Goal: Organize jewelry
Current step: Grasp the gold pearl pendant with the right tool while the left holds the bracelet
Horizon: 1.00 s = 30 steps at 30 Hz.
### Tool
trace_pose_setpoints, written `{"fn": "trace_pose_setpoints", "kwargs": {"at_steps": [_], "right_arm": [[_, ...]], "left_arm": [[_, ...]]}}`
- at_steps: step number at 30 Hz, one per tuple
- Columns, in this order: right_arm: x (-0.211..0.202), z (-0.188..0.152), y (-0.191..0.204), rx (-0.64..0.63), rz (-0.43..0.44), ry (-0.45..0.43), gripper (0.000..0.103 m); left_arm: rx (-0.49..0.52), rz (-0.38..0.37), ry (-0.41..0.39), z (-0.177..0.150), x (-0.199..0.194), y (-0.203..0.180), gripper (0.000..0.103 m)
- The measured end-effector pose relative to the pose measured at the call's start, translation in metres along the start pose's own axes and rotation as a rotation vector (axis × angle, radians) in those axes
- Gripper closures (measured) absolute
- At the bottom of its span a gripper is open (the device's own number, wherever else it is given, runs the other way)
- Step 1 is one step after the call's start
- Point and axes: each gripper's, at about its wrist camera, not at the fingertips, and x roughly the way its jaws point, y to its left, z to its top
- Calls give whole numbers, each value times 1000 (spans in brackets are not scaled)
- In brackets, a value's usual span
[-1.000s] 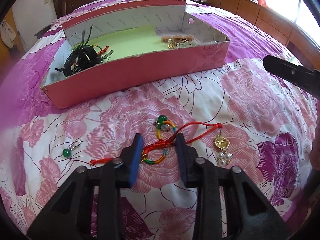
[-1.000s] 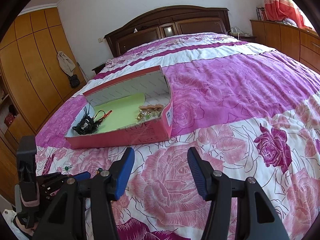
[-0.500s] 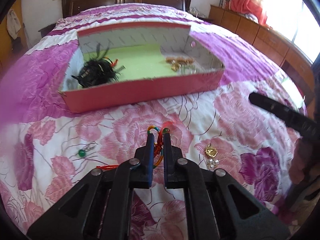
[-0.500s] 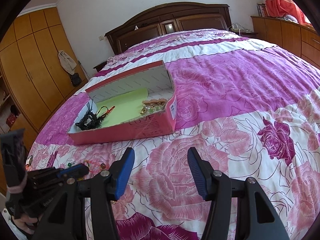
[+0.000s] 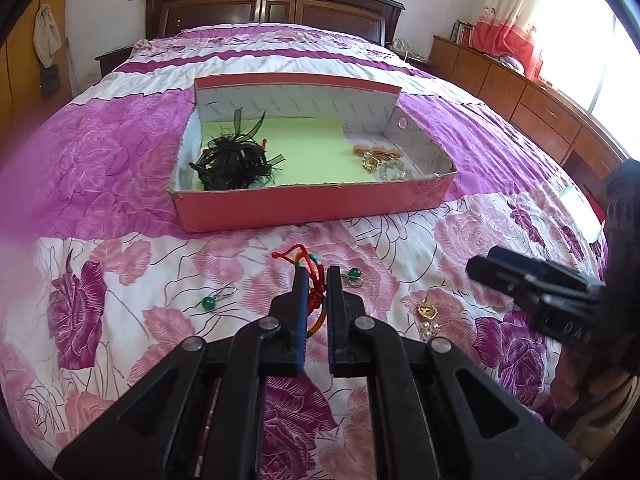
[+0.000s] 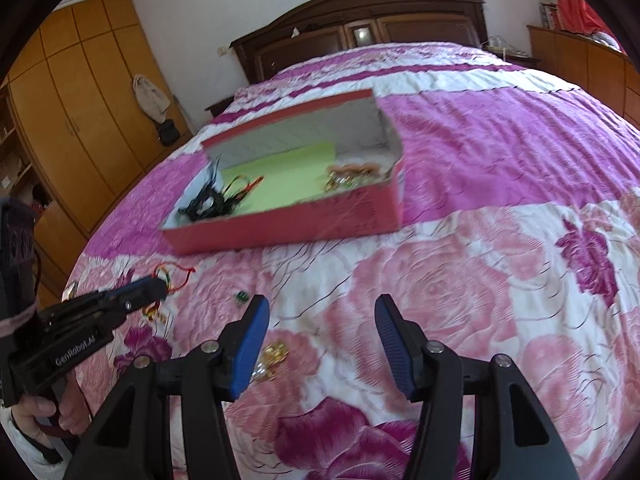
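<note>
Now my left gripper (image 5: 316, 280) is pinched on the red-cord bracelet (image 5: 310, 264), its lower loop hidden between the fingers. My right gripper (image 6: 318, 312) gapes empty; the gold earring (image 6: 272, 354) is blurred beside it.

left claw (image 5: 317, 280) clamps corded bracelet (image 5: 311, 265) | pink box (image 5: 312, 200) beyond

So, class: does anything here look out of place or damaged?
Yes. Several pieces lie loose on the bedspread rather than in the pink box: a green bead earring, another green bead piece and a gold pearl pendant. The box's front rim looks torn near its left corner.
</note>
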Motion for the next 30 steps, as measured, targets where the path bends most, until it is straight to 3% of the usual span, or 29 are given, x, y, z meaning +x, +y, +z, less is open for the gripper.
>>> {"fn": "trace_pose_setpoints", "kwargs": {"at_steps": [5, 16, 23, 30], "right_arm": [[17, -8, 15, -10, 29, 82, 49], [46, -21, 31, -69, 14, 199, 81], [49, -26, 43, -126, 39, 209, 83], [31, -18, 39, -96, 93, 136, 83]], "left_arm": [[-14, -6, 3, -3, 0, 7, 103], [-20, -20, 13, -8, 3, 11, 103], [-23, -20, 12, -8, 3, 11, 103], [-31, -23, -20, -5, -5, 10, 103]]}}
